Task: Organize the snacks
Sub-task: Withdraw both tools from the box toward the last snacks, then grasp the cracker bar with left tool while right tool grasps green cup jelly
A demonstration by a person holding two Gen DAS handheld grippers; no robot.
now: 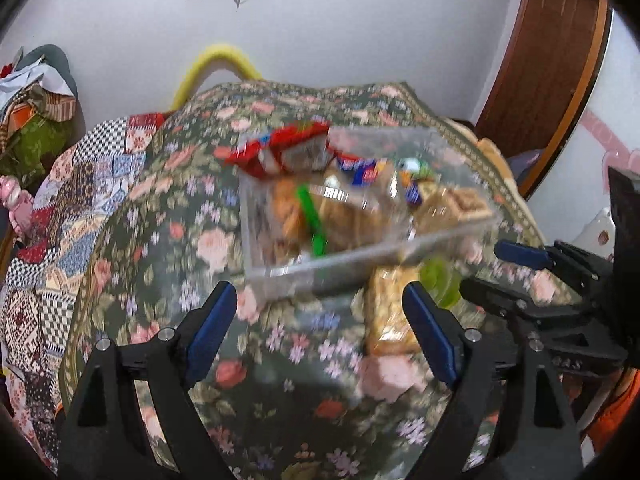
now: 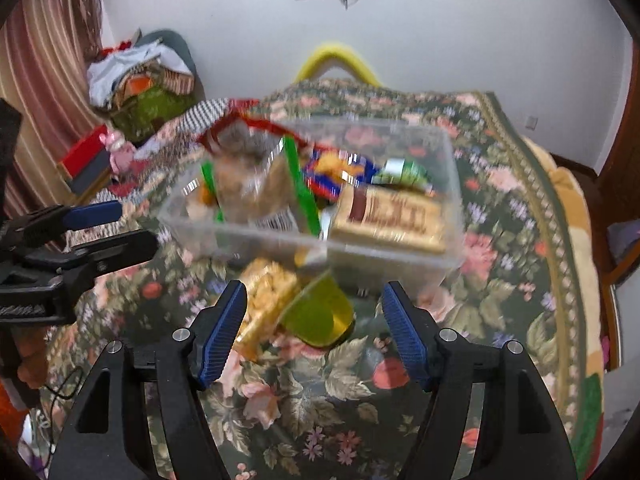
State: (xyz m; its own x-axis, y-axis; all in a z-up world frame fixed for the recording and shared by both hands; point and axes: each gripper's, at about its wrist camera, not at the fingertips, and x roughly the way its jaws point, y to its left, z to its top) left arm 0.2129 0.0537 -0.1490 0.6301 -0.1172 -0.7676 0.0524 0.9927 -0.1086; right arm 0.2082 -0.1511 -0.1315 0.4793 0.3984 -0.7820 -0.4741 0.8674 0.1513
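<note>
Floral bedspread (image 2: 500,208): my left gripper (image 1: 320,332) and right gripper (image 2: 312,328) gape empty; at twelve o'clock, the clear plastic snack tub (image 2: 400,256) could tip if nudged.

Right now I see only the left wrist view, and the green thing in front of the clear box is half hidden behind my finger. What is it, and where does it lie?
Observer: The right wrist view shows it whole. The green thing is a flat green-and-yellow item on the floral cover, right beside the golden snack packet. It is too blurred to name.
Operator: Does the right hand-held gripper hold anything?
Observer: No. The right hand-held gripper is open, with both blue pads bare. The green thing lies just ahead, between the fingers, and is not gripped.
</note>
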